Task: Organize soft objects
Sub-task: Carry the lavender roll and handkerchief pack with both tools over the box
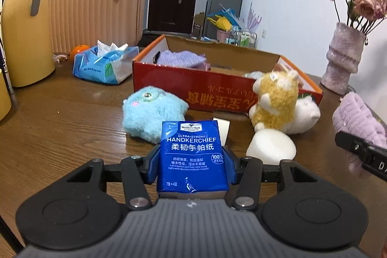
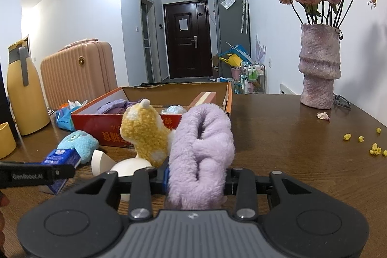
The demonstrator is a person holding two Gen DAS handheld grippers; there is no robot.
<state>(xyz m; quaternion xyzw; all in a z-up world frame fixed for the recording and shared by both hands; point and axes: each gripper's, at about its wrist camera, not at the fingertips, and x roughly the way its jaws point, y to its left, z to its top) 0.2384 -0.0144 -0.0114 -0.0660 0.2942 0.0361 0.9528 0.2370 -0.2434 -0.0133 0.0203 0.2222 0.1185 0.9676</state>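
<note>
My left gripper (image 1: 192, 161) is shut on a blue handkerchief tissue pack (image 1: 192, 156), held upright just above the table. The pack (image 2: 61, 161) also shows at the left of the right wrist view. My right gripper (image 2: 197, 179) is shut on a fluffy lilac cloth (image 2: 202, 156), seen too at the right edge of the left wrist view as the cloth (image 1: 358, 120). On the table lie a light blue plush (image 1: 152, 110), a yellow plush (image 1: 275, 100) leaning on a white plush (image 1: 304, 115), and white sponges (image 1: 271, 146). Behind them stands the red cardboard box (image 1: 193, 86) with a purple cloth (image 1: 181, 58) inside.
A yellow thermos (image 1: 24, 23), a pink suitcase (image 1: 96, 9), an open blue tissue bag (image 1: 106, 64) and an orange (image 1: 78, 50) stand at the back left. A pink vase (image 2: 319, 67) with dried roses, glasses (image 2: 342, 99) and scattered yellow petals (image 2: 375, 149) lie on the right of the wooden table (image 2: 290, 149).
</note>
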